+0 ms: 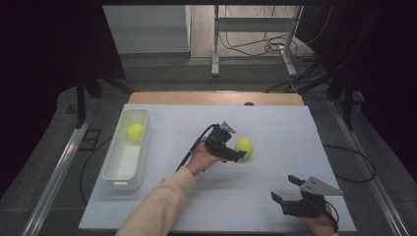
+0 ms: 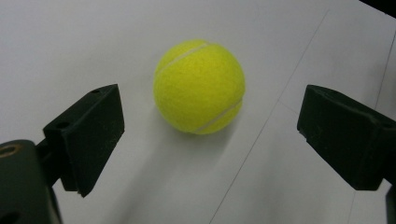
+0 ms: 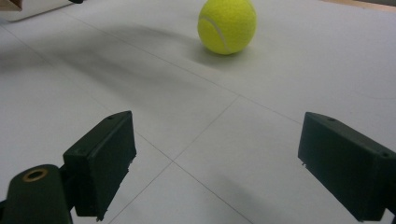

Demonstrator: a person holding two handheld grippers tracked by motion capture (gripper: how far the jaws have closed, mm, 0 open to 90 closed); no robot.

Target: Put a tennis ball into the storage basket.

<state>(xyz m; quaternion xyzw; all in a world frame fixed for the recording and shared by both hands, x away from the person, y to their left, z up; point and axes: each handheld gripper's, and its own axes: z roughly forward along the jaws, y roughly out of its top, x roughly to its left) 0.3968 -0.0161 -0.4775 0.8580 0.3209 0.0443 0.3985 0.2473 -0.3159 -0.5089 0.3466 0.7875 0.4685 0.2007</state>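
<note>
A yellow tennis ball (image 1: 244, 146) lies on the white table near its middle. My left gripper (image 1: 235, 143) is right beside it on its left, open. In the left gripper view the ball (image 2: 199, 87) rests just ahead of the wide-spread jaws, untouched. A second tennis ball (image 1: 135, 131) sits in the far end of a white bin (image 1: 121, 173) at the table's left. My right gripper (image 1: 286, 189) hovers open near the front right edge, empty. The right gripper view has the middle ball (image 3: 227, 25) well beyond its jaws.
The white table sheet (image 1: 275, 123) has faint seam lines. A wooden strip (image 1: 216, 98) runs along the far edge. Beyond it stand a metal frame's legs (image 1: 215, 44) and loose cables (image 1: 265, 46) on the floor. A sleeved forearm (image 1: 162, 204) crosses the front centre.
</note>
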